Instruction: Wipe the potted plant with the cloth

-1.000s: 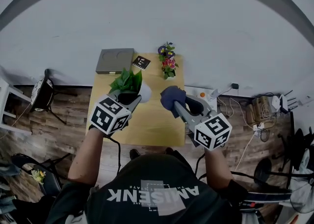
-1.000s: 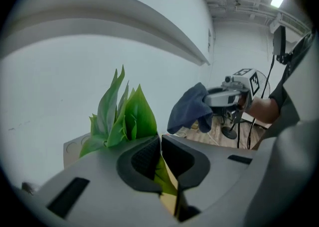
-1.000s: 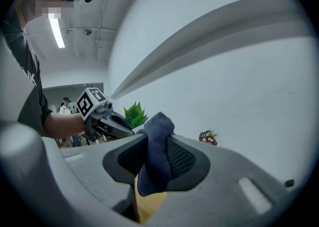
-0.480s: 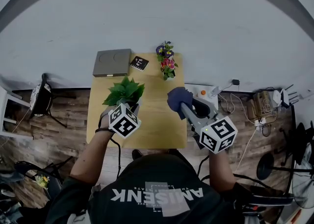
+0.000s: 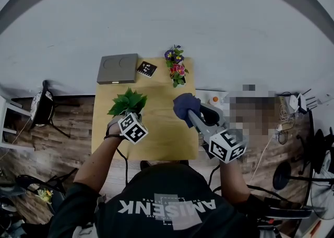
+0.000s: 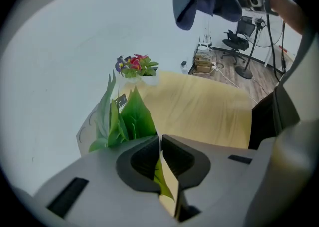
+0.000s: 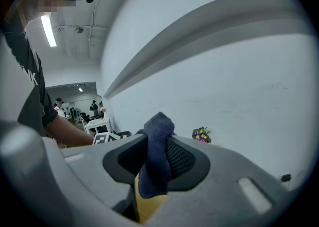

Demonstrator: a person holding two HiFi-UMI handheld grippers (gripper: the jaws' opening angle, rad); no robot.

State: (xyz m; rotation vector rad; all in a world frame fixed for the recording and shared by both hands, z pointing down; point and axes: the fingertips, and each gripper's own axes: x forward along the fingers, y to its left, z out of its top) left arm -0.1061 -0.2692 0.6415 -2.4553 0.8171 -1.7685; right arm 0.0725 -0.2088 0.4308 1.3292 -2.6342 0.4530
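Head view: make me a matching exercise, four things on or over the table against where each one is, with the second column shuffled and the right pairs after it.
Things
1. cloth
2. potted plant
3. grey box
4. flower bunch

Places
A. far left corner of the table
B. far edge of the table, towards its right side
C. clamped in the right claw
D. over the left half of the table, at the left claw

Pairs: 1-C, 2-D, 3-A, 4-B

Dark blue cloth (image 5: 183, 105), green potted plant (image 5: 128, 101), yellow table (image 5: 162, 132) (grey box (image 5: 118, 68) on it) — purple-and-pink flowers (image 5: 176, 64), black-and-white square-patterned cubes (image 5: 132, 128).
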